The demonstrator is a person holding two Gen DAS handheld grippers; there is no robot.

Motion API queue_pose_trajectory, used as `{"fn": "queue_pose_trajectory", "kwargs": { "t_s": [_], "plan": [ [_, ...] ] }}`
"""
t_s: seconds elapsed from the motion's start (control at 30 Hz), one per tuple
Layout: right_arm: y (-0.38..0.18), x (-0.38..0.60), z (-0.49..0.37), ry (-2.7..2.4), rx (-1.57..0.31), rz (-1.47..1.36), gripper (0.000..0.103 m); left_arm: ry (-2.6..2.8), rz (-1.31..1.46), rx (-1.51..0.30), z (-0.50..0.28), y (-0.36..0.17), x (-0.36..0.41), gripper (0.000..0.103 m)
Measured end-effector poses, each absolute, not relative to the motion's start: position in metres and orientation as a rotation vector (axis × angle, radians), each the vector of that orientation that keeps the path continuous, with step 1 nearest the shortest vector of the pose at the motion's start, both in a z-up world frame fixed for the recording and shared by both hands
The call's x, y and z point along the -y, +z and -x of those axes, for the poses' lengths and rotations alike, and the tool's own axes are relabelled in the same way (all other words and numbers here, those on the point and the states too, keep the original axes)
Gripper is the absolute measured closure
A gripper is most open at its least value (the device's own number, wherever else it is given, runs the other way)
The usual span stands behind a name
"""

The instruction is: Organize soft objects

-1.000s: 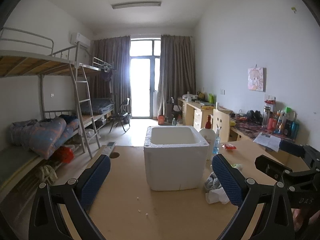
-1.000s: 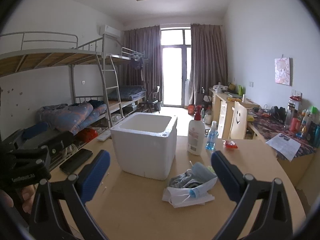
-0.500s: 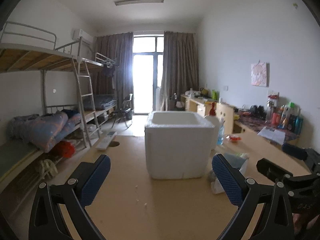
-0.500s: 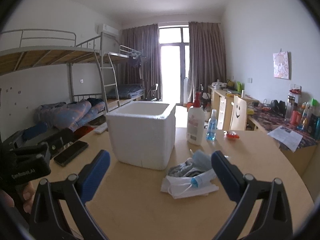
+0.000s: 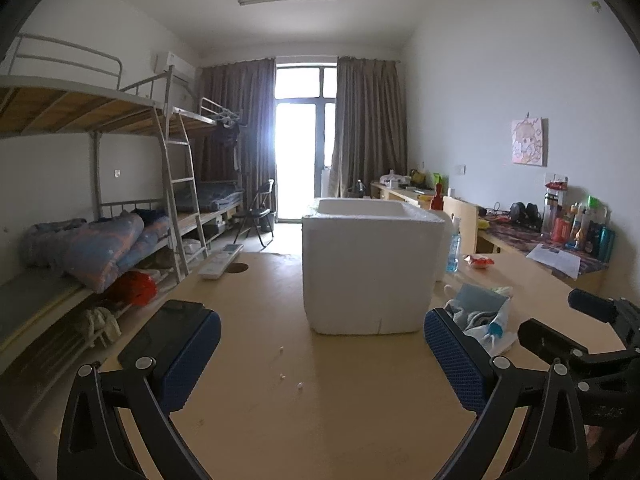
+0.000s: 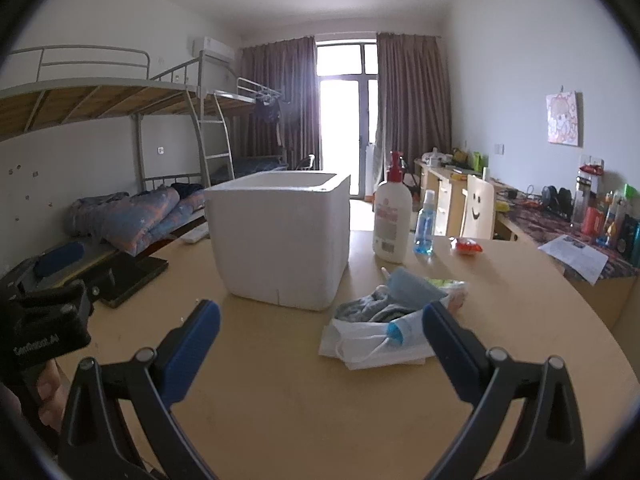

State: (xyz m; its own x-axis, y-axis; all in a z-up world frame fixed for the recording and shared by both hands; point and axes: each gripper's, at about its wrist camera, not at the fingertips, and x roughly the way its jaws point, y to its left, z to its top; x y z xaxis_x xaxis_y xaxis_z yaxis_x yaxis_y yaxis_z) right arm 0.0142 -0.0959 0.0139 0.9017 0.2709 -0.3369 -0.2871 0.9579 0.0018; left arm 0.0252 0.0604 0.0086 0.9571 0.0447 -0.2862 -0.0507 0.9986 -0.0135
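A white foam box (image 5: 370, 264) stands open on the tan round table (image 5: 280, 420); it also shows in the right wrist view (image 6: 280, 236). A heap of soft things (image 6: 384, 320), grey cloth, a blue pouch and white face masks, lies to the right of the box and shows in the left wrist view (image 5: 480, 312). My left gripper (image 5: 320, 360) is open and empty, low over the table in front of the box. My right gripper (image 6: 320, 344) is open and empty, just in front of the heap, with its right finger beside the masks.
A white pump bottle (image 6: 391, 216), a small blue bottle (image 6: 425, 224) and a red packet (image 6: 466, 246) stand behind the heap. A dark phone (image 5: 160, 336) lies by my left finger. A remote (image 5: 221, 266) lies at the far left edge. Bunk beds stand left, desks right.
Both grippers have come lower and closer to the table. The box and the heap look larger and nearer. Both grippers stay open.
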Motion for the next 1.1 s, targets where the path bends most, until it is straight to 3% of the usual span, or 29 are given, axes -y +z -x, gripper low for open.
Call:
{"fn": "queue_pose_trajectory", "kwargs": {
  "t_s": [1.1],
  "plan": [
    [0.004, 0.151, -0.014, 0.160, -0.379, 0.000, 0.001, -0.163, -0.015, -0.370, -0.053, -0.004, 0.000, 0.001]
  ]
}}
